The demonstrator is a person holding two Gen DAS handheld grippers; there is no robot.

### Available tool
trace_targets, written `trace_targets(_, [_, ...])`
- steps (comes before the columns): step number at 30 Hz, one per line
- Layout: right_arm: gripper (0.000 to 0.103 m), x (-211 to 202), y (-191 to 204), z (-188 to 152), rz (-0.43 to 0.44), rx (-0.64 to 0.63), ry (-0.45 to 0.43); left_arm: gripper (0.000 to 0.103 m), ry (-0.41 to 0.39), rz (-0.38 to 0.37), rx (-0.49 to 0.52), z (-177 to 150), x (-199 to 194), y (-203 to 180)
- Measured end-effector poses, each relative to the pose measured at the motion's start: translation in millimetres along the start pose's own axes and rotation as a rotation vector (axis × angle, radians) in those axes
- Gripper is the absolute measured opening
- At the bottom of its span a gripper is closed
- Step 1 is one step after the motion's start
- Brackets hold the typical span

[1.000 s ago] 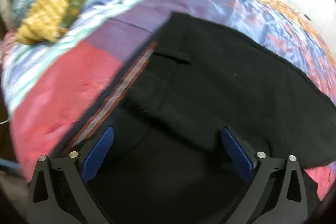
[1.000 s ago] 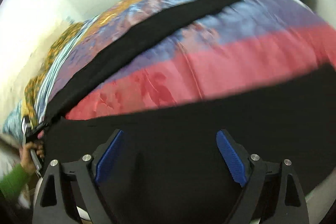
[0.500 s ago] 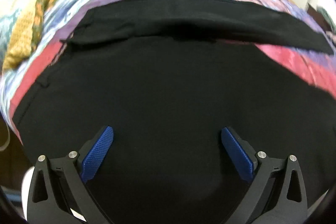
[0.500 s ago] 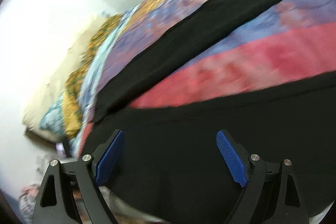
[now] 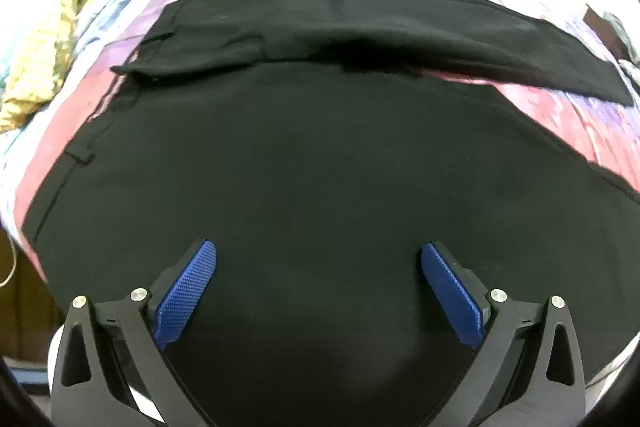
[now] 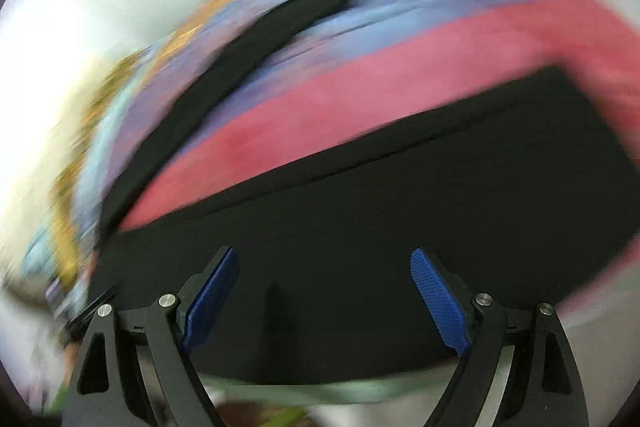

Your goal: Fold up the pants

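Pants (image 5: 320, 167): they lay flat on the bedspread (image 5: 560, 115), black, with the two legs spread apart in a V.
Change: a second ago the left view showed only the waistband corner; now it looked over the whole upper part.
Left gripper (image 5: 319, 291): jaws were wide open and held nothing.
Right gripper (image 6: 324, 295): also wide open and empty, above the near leg; its picture was blurred.
Meaning: no fold was made yet, and probably both hands were taking position for the first grasp.
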State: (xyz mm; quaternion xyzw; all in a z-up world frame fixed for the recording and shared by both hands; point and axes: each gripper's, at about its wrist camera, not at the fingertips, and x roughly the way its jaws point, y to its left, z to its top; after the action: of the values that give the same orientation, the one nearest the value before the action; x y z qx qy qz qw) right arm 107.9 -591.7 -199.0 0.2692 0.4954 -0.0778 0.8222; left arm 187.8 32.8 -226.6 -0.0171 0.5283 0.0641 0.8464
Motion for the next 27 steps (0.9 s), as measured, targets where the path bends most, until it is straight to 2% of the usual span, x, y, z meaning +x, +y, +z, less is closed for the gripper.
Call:
trace_targets(1, [0.087,-11,-33,10,-0.048,0.090,-0.024,0.102,-0.003,0.004,-0.015,6,-4,5])
trace_targets(3, [0.087,-31,-52,17,-0.038,0.166,-0.064,0.102,-0.046,0.012,-0.061,25,-13,18])
trace_targets(6, [0.089,-41,-32,20,-0.063,0.104,-0.085,0.102,-0.116,0.041,-0.150,67,-17,41])
trace_targets(9, [0.089,-28,16,28,0.024,0.047,-0.056,0.102,-0.152,0.095,-0.238,104,6,66])
trace_targets(11, [0.089,-3,75,37,0.113,-0.019,-0.013,0.102,-0.125,0.165,-0.281,111,34,85])
trace_targets(12, [0.089,8,100,41,0.152,-0.054,0.009,0.102,-0.083,0.192,-0.316,108,56,97])
trace_targets(13, [0.089,27,146,45,0.212,-0.118,0.042,0.103,-0.061,0.156,-0.344,102,70,107])
trace_targets(14, [0.089,40,175,46,0.248,-0.163,0.065,0.103,-0.083,0.061,-0.405,90,80,121])
trace_targets(15, [0.089,53,209,45,0.286,-0.212,0.091,0.103,-0.127,0.025,-0.434,84,78,127])
trace_targets(16, [0.089,71,255,42,0.336,-0.279,0.124,0.103,-0.145,0.013,-0.440,80,77,128])
trace_targets(18, [0.089,97,328,35,0.423,-0.387,0.167,0.103,-0.150,0.036,-0.422,78,77,123])
trace_targets(21, [0.089,150,442,4,0.566,-0.557,0.272,0.103,-0.160,0.043,-0.418,76,77,121])
trace_targets(22, [0.089,161,459,-7,0.592,-0.574,0.311,0.103,-0.165,0.043,-0.417,75,77,121])
trace_targets(23, [0.088,186,484,-20,0.624,-0.589,0.407,0.103,-0.169,0.042,-0.417,75,77,121])
trace_targets(25, [0.088,222,499,-29,0.594,-0.613,0.495,0.103,-0.176,0.042,-0.417,73,78,121])
trace_targets(27, [0.088,240,494,-19,0.562,-0.647,0.494,0.103,-0.182,0.050,-0.412,76,78,121])
